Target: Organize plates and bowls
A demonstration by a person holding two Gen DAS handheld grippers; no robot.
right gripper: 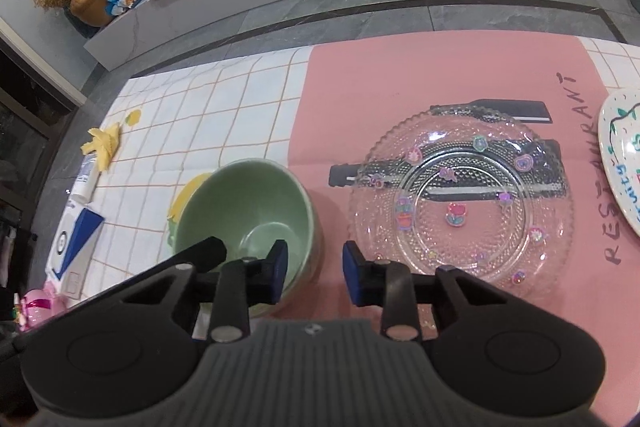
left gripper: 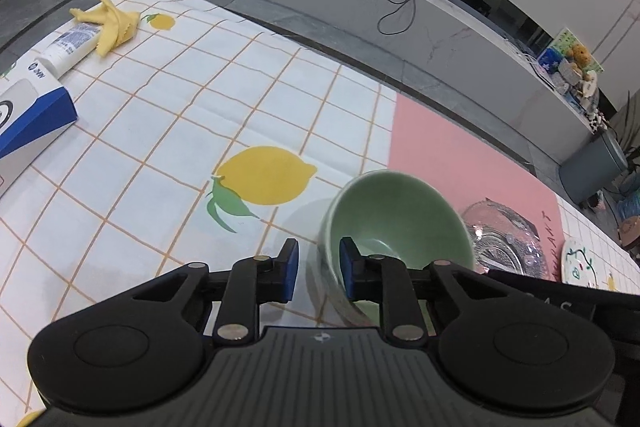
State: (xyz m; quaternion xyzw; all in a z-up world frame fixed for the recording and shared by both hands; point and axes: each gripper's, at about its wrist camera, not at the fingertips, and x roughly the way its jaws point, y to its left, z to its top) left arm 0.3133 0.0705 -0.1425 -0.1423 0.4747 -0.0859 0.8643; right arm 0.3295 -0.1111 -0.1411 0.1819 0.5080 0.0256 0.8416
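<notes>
A green bowl [left gripper: 396, 215] [right gripper: 248, 199] stands at the seam of the checked cloth and the pink mat. My left gripper [left gripper: 319, 269] straddles its near-left rim, one pad outside and one inside, with a gap still showing; the bowl looks tilted. My right gripper [right gripper: 315, 273] is open, its left finger [right gripper: 278, 267] inside the bowl's near-right rim and its right finger [right gripper: 354, 275] outside, by the clear glass plate [right gripper: 460, 199] [left gripper: 504, 239]. A white painted plate [right gripper: 624, 163] [left gripper: 580, 263] lies at the far right.
A blue-and-white box [left gripper: 28, 115], a white bottle [left gripper: 68, 47] and a yellow cloth [left gripper: 112, 23] lie at the cloth's left side. A pink object [right gripper: 36, 307] sits at the near left. A low grey shelf with cables runs behind.
</notes>
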